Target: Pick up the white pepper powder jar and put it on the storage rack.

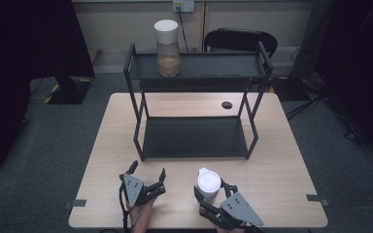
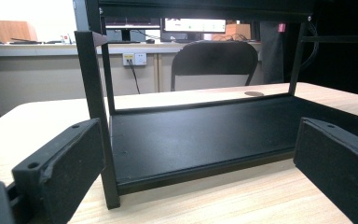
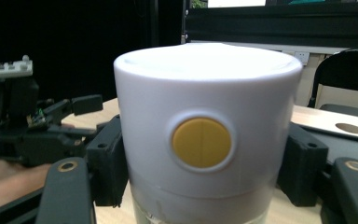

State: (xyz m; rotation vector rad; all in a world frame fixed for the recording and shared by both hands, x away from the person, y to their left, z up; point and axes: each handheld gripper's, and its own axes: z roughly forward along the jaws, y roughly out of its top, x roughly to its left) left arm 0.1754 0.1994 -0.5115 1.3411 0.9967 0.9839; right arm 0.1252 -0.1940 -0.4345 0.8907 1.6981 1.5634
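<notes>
A glass jar with a white lid (image 1: 208,182) stands at the table's near edge, right of centre. My right gripper (image 1: 210,193) is shut on it, one jaw on each side. In the right gripper view the lid (image 3: 205,116) shows a round yellow button facing the camera, with the pads (image 3: 107,163) pressed against it. My left gripper (image 1: 148,171) hovers to the jar's left, open and holding nothing. In the left gripper view its gripper (image 2: 198,140) faces the lower shelf (image 2: 200,135) of a black rack (image 1: 194,136). A second jar (image 1: 167,48), with brown contents, stands on the top shelf at the left.
The rack takes up the middle and far part of the wooden table (image 1: 281,165). A round hole (image 1: 227,105) lies in the tabletop behind the rack. A black chair (image 1: 240,41) stands beyond the table. Cables and dark stands lie on the floor at both sides.
</notes>
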